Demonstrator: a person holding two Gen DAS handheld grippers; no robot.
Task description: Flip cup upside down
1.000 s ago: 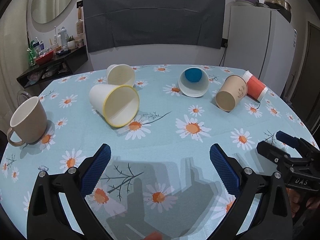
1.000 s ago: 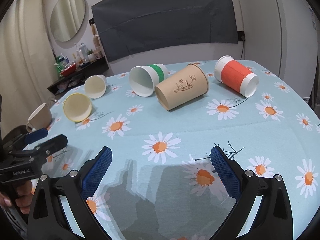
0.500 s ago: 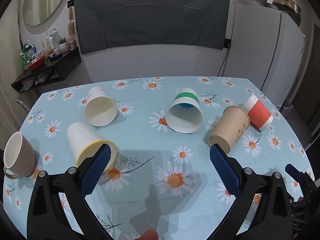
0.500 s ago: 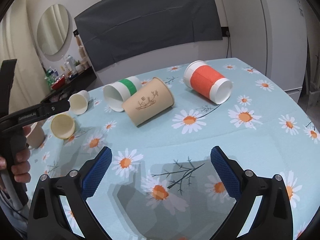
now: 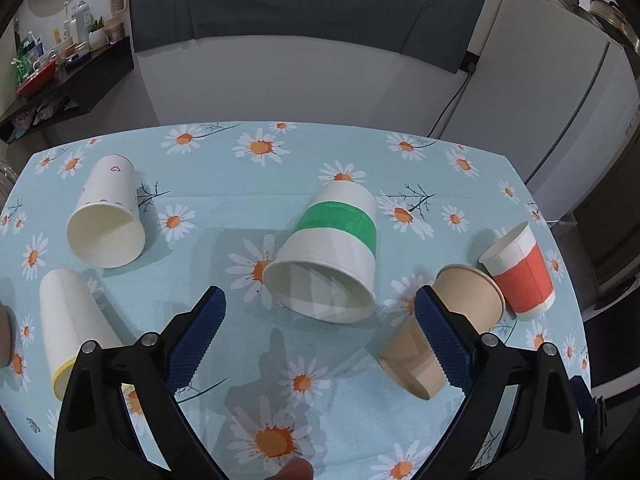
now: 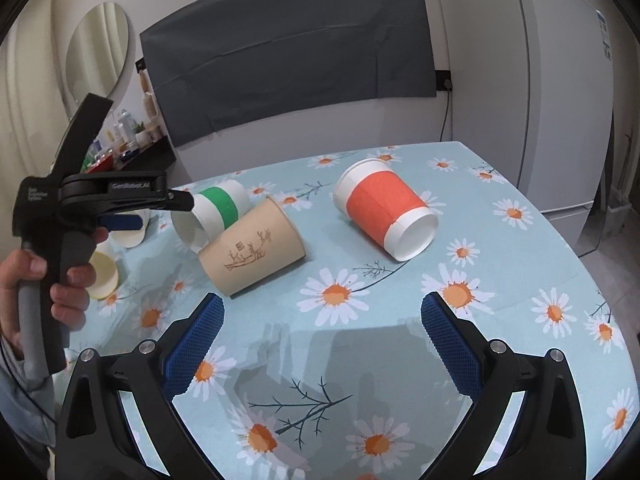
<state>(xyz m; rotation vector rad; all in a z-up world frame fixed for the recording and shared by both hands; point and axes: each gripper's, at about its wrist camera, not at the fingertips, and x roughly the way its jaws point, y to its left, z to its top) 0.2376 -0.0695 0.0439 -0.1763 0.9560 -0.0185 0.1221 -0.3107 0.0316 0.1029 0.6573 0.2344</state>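
Green-band cup now closer under raised, wide-open L claw.

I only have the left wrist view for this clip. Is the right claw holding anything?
Observer: No. The right claw is open, with only tablecloth between its fingers.
Reviewer: What lies nearest ahead of it?
Observer: The brown cup, on its side, with a dark branch drawing on its wall.
Reviewer: And the red cup?
Observer: The red cup also lies on its side, its open mouth turned towards the right wrist camera.
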